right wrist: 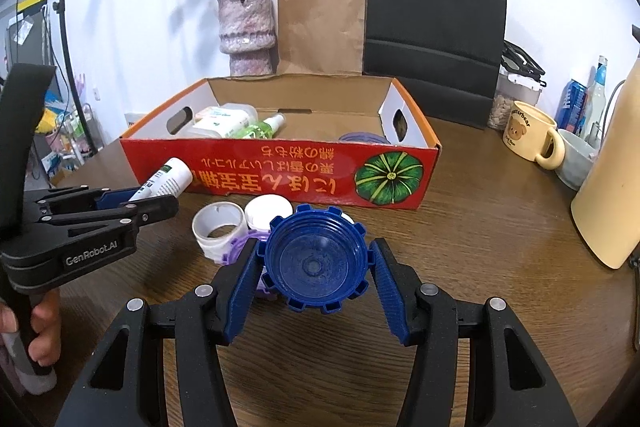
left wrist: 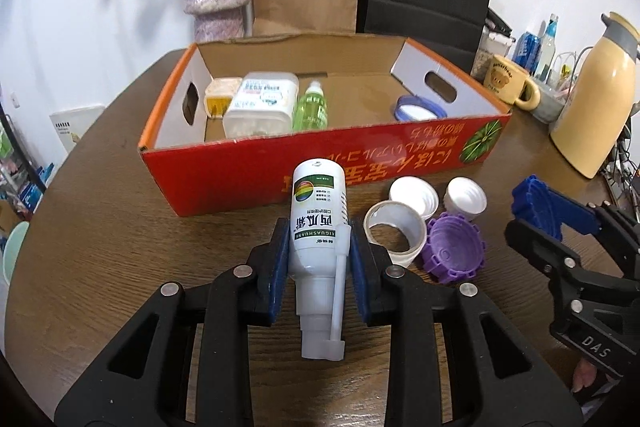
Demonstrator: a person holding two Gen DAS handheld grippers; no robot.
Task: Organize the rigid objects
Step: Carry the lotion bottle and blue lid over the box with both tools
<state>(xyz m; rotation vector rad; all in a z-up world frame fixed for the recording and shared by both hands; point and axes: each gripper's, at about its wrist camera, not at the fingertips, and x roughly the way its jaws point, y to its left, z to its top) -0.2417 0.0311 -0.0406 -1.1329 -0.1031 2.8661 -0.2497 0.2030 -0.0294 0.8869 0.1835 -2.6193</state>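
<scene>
Left gripper (left wrist: 319,259): fingers (left wrist: 279,267) clamped on the white spray bottle (left wrist: 319,227), which lies between them with its base pointing ahead toward the box and its nozzle end back toward the camera.

Right gripper (right wrist: 316,263): fingers (right wrist: 240,287) closed against the toothed rim of the blue cap (right wrist: 316,263), its hollow side facing the camera.

Red cardboard box (left wrist: 248,179): on the tabletop (left wrist: 100,247), straight ahead of both pairs of fingers; holds a white tub (left wrist: 262,105), a green bottle (left wrist: 311,107), a yellow-lidded container (left wrist: 220,95) and a blue-rimmed lid (left wrist: 418,108).

Loose items just right of the left fingers, in front of the box: white tape ring (left wrist: 396,233), purple cap (left wrist: 454,253) touching it, two white caps (left wrist: 414,195) (left wrist: 466,197).
</scene>
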